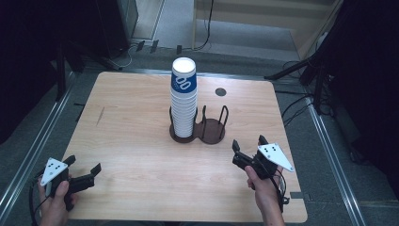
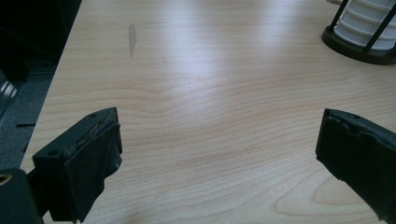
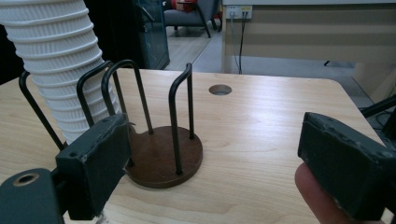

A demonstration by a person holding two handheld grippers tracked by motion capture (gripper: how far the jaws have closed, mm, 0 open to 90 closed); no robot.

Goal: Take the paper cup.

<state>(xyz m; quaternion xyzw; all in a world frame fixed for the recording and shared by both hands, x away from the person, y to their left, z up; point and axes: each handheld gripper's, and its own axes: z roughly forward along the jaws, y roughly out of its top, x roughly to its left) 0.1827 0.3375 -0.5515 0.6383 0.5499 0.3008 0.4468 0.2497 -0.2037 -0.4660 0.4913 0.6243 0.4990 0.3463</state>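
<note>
I hold both tools near my edge of the table (image 1: 131, 141), and both have their jaws spread wide with nothing between them. My right gripper (image 1: 248, 149) is the nearer one to the work: it points at the dark two-place holder (image 1: 200, 132), just in front of it. My left gripper (image 1: 83, 170) waits well apart, at the near left corner, over bare wood.

The stack of paper cups (image 1: 183, 99) stands upright in the left place of the holder, between thin wire posts. It is tall, and the top cup carries a blue band. The right place (image 3: 163, 156) is empty — I see only its brown round base and its posts.

I judge that the step in hand is to take cups from the stack, probably to move them to the empty place. To do this well, I should raise the right gripper up to the top of the stack, not go in from the side at the base, because the posts block the way there. I should pinch only the rim of the top cup and lift straight up — a tilted pull could lean the whole stack. The cups are nested tightly, so several may come together; my left gripper could steady the lower cups if needed.
</note>
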